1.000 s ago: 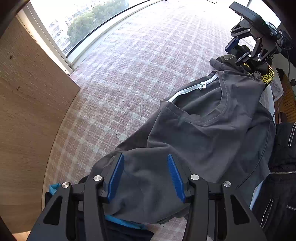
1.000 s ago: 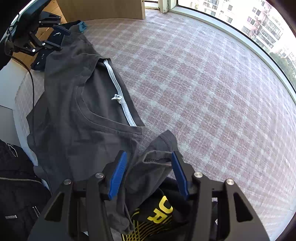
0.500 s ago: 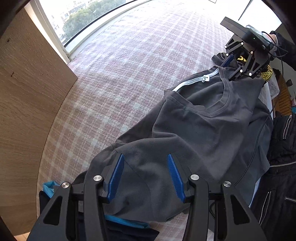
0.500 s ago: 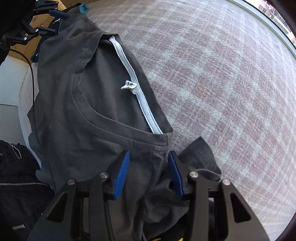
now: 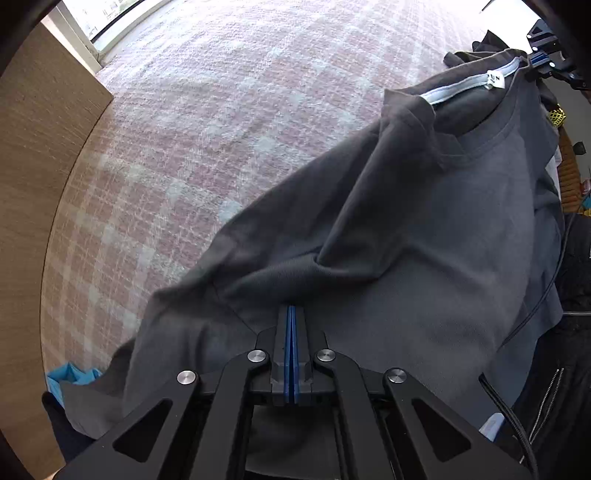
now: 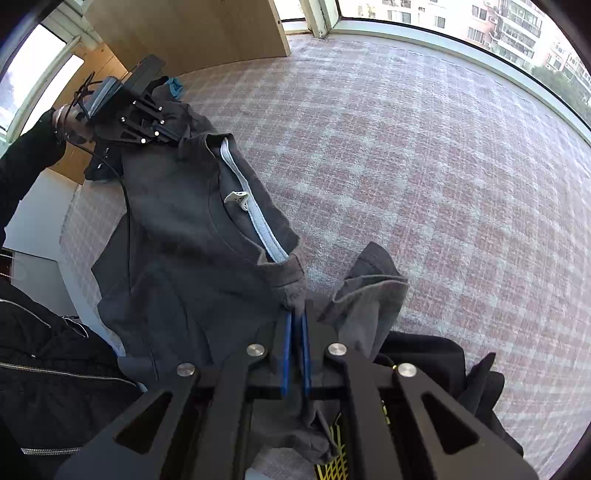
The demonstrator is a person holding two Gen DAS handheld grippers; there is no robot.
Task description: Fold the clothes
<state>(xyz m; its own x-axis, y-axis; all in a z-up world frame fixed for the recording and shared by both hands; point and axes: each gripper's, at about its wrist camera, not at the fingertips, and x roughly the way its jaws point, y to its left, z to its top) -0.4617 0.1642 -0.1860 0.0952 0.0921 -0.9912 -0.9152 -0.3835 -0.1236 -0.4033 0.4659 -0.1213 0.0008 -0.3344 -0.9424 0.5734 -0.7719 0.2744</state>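
The left gripper (image 5: pixel 291 314) has its blue pads pressed flat together on a ridge of the grey T-shirt (image 5: pixel 424 236), at the shoulder end of the garment. In the right wrist view the right gripper (image 6: pixel 294 315) is pinched shut on the shirt's other shoulder, just beside the collar (image 6: pixel 255 229), with cloth bunched between the pads. The shirt hangs stretched between the two grippers, its neckline with the pale inner band and white label (image 5: pixel 494 78) toward 1 o'clock in the left wrist view, a loose sleeve (image 6: pixel 369 288) drooping at 3 o'clock of the right gripper.

Beyond the shirt, from 9 to 1 o'clock in the left wrist view, a wide stretch of pink checked cloth (image 5: pixel 229 122) lies bare. A wooden panel (image 5: pixel 33 177) bounds it at 9 o'clock and a window sill (image 6: pixel 424 31) runs along the far edge. At 4 o'clock a black zipped jacket (image 5: pixel 561 391) crowds the shirt's hem; a blue garment (image 5: pixel 70 374) peeks out at 7 o'clock. Under the right gripper lies a black garment with yellow print (image 6: pixel 332 443).
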